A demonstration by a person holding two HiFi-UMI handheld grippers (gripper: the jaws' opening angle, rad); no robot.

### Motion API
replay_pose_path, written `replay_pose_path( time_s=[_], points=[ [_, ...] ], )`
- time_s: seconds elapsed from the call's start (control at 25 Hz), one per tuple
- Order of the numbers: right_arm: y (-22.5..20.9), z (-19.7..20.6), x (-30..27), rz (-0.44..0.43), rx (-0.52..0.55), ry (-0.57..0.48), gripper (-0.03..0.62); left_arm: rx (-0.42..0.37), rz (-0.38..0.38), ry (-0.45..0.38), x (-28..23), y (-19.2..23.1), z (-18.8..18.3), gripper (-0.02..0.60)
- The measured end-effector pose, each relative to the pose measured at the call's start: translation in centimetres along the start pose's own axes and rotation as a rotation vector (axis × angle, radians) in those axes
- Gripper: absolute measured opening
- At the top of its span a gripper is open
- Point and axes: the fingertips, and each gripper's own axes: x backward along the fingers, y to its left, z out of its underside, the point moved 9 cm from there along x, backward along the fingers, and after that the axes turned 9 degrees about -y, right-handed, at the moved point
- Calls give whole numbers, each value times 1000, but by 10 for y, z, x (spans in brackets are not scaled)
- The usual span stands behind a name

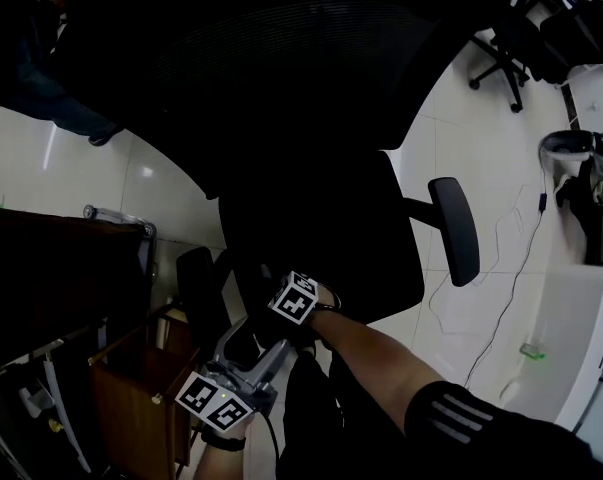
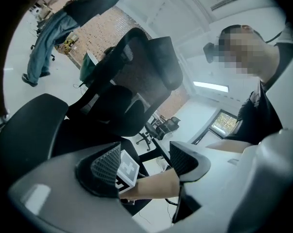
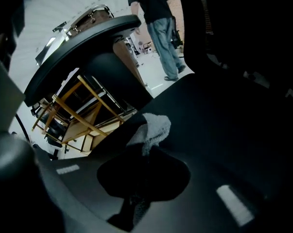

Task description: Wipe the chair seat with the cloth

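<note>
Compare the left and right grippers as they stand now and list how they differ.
The left gripper has its jaws apart with nothing between them. The right gripper is shut on the grey cloth. The right gripper holds that cloth down at the chair seat, while the left gripper sits behind it, nearer the person. Both are the same hand-held two-jaw type.

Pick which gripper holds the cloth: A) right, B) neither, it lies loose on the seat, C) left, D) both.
A: the right gripper is shut on the cloth over the chair seat, while the left gripper has its jaws apart and grips nothing.
</note>
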Motion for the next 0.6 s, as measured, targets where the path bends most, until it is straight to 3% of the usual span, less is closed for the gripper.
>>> replay_pose_path(
  time_s=[0.2,0.4,0.6],
  points=[
    [-42,51,44,115,-23,8,29,14,23,11,-8,-5,9,337],
    [-102,129,127,298,-138,99,28,14,44,24,-18,-12,11,337],
    [-138,157,186,412,-147,112,28,9,66,43,-28,-20,11,337]
  ],
)
